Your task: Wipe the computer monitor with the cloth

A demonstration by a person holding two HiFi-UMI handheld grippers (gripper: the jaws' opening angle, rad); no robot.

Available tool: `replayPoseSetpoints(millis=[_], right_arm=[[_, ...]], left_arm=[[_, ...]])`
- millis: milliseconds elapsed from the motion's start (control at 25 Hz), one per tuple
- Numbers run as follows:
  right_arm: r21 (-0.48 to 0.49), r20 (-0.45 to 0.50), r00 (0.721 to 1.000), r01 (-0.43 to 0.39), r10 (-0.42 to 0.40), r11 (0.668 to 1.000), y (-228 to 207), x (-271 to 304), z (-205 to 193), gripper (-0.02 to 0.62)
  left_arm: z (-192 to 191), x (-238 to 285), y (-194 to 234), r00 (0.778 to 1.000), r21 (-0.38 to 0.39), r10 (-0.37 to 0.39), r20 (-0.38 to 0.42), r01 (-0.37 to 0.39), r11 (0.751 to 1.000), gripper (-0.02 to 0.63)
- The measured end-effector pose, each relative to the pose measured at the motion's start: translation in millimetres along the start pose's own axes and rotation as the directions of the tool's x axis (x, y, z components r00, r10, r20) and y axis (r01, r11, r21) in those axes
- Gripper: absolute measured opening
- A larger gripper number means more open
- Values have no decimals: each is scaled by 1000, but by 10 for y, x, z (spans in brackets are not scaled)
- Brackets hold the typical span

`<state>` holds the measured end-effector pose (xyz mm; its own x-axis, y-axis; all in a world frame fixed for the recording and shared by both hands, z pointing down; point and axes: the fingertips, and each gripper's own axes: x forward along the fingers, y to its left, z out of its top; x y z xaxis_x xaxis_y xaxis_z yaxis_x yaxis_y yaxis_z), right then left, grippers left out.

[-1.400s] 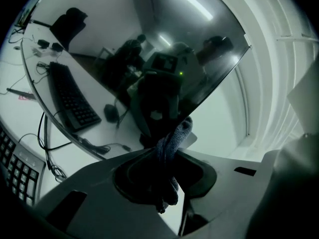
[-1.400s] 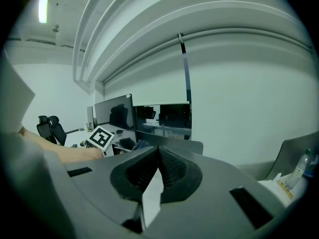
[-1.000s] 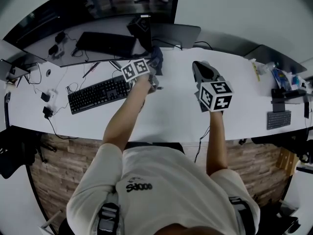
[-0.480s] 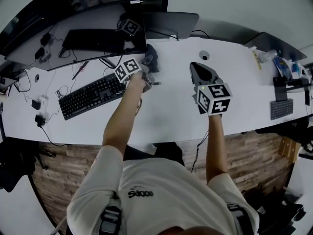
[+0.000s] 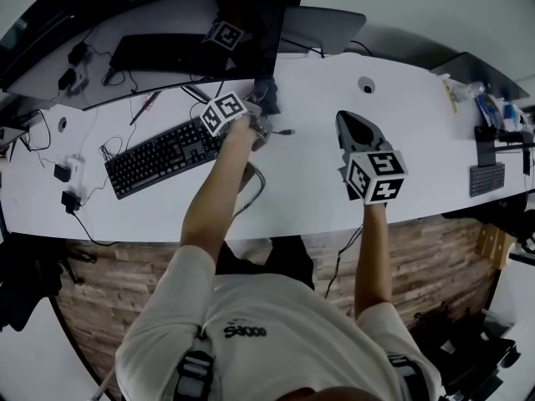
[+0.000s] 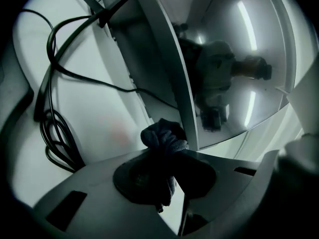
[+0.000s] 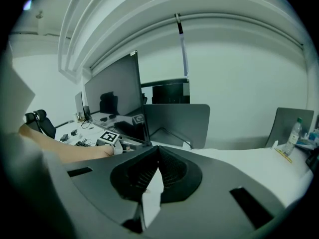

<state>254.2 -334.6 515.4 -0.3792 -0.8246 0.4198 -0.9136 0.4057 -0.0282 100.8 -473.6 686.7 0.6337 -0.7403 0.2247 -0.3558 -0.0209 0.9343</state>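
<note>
Left gripper view: cloth point(image 6: 160, 135) half-hidden by claw point(image 6: 167, 156)

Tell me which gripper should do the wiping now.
Left. The left gripper is shut on the cloth, right at the monitor's lower edge. The right gripper is shut on nothing, over the desk, away from it.

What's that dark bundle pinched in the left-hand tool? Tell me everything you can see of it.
It is a dark cloth, soft and nubbly like microfibre, bunched into a crumpled wad. The left gripper has its jaws shut on it: the wad bulges past the tips and a loose end trails back between them. It sits over the white desk, right at the bottom edge of the computer monitor; whether it touches the frame is hard to tell.
</note>
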Motion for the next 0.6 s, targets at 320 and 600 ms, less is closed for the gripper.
replayPoseSetpoints(millis=[320,600], right_arm=[[-4,-23,1000,-14,14,1000,434,159,34,5],[-31,-31,999,-35,34,999,833,309,167,5]], left_arm=[[392,-326,-43,990,-60,-112,90,118,991,88],[633,-589,36,974,-129,-151,171,174,976,88]])
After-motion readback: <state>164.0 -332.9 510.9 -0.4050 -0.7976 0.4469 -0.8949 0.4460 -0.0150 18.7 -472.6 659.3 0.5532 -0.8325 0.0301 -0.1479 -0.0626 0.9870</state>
